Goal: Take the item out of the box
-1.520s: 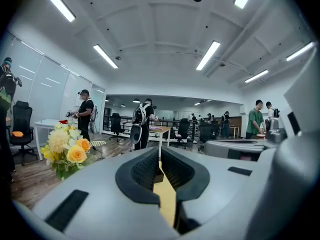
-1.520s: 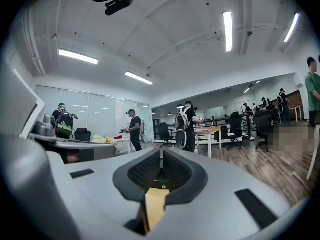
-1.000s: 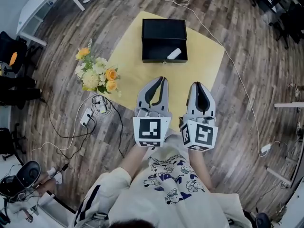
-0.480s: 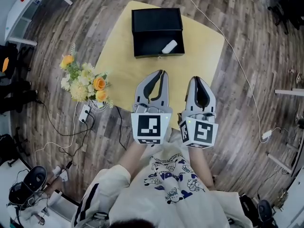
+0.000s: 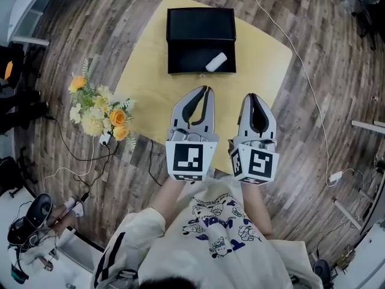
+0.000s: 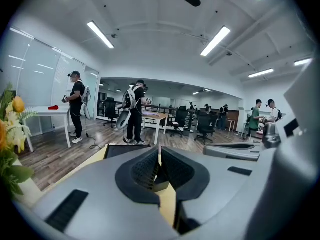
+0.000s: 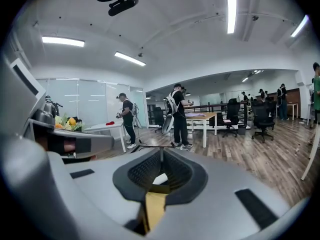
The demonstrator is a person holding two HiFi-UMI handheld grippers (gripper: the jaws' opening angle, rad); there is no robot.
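White oblong item: lying slantwise inside open black box, toward right front corner, nothing else seen in that compartment. Box lid flipped back flat behind the base, inner face dark and bare. Box sitting at far end of yellow mat, mat spread on wood-plank floor.

Left tool: jaws together, tips meeting, nothing between them; hovering over near part of mat, well short of box, pointing toward it. Same in left gripper view: tips closed, black box edge just visible beyond.

Right tool: jaws together too, holding nothing, beside left tool and level with it, apart from box. In right gripper view tips meeting, white item showing through the loop below the tips, yellow mat underneath.

Marker cubes of both tools close to the person's printed white shirt.

Bouquet of yellow and white flowers standing on floor left of mat, just off its edge. Dark cables and a plug block by the bouquet. White cable running across floor right of mat.

People standing, desks and office chairs in background of both gripper views.
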